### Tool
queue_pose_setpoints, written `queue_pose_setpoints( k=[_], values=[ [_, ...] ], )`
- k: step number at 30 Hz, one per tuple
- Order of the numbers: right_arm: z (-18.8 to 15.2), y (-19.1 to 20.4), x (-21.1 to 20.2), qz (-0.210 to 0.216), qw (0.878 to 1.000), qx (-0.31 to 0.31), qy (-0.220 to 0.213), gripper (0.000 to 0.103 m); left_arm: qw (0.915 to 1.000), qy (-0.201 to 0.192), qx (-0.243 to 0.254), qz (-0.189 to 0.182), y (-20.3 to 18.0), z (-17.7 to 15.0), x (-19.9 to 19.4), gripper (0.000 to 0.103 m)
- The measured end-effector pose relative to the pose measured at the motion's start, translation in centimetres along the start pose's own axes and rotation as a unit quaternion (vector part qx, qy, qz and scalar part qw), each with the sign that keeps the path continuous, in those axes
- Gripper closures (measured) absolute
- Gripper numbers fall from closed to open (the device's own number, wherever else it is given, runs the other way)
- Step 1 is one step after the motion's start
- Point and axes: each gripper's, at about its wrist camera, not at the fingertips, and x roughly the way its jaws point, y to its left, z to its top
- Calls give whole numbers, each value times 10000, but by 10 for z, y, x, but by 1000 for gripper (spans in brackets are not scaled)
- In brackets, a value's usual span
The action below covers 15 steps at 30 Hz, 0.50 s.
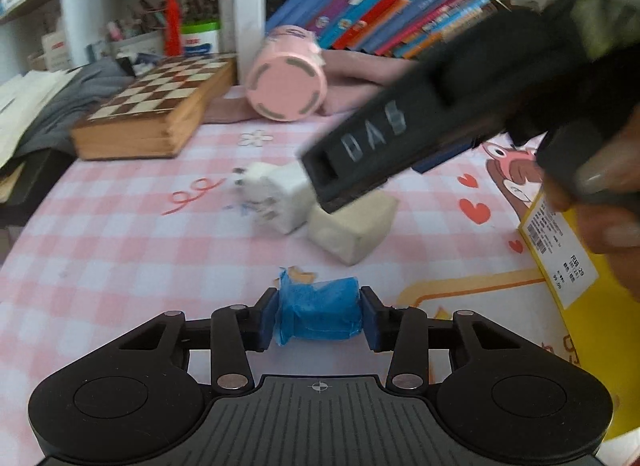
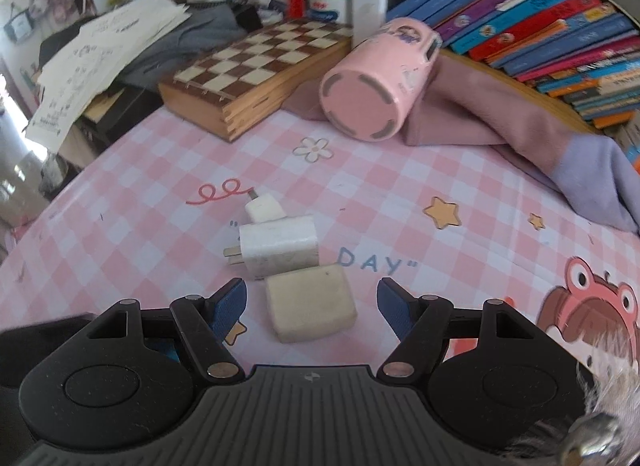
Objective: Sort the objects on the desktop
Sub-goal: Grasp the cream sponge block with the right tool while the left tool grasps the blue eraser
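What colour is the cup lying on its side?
The cup is pink, with grey dashes around its base; the right wrist view shows it best.

I read "DAS" on the black gripper body (image 1: 372,133); DAY" printed on the checked bench cloth (image 2: 376,262).

In the left wrist view the right gripper (image 1: 460,113) is motion-blurred and covers part of the white charger (image 1: 276,195), itself smeared. At three o'clock the frame edge cuts the yellow box (image 1: 576,262); its label print is unreadable.
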Motion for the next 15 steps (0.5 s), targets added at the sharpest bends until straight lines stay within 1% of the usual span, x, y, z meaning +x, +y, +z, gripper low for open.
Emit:
queue_pose_setpoints(
  k=[8,10,11,12,13,14,15],
  values=[
    [3,9,32,-78,9987,-345,355,33,9969,-255,-724,170,41,-8,-47,62],
    [2,11,38,-132,9984,-373,402,36,9955,-277,-886,195,49,-9,-54,62],
    [2,11,41,-156,9982,-376,431,41,9949,-290,-943,208,53,-8,-56,63],
    [1,12,43,-187,9981,-375,462,45,9945,-308,-975,224,54,-9,-60,63],
    [0,12,44,-241,9980,-378,453,46,9943,-322,-990,234,55,-11,-64,63],
    [-1,12,43,-260,9981,-376,406,51,9942,-339,-994,241,56,-11,-68,63],
    [-1,12,42,-264,9982,-376,392,53,9941,-363,-993,249,57,-12,-72,63]
  ],
)
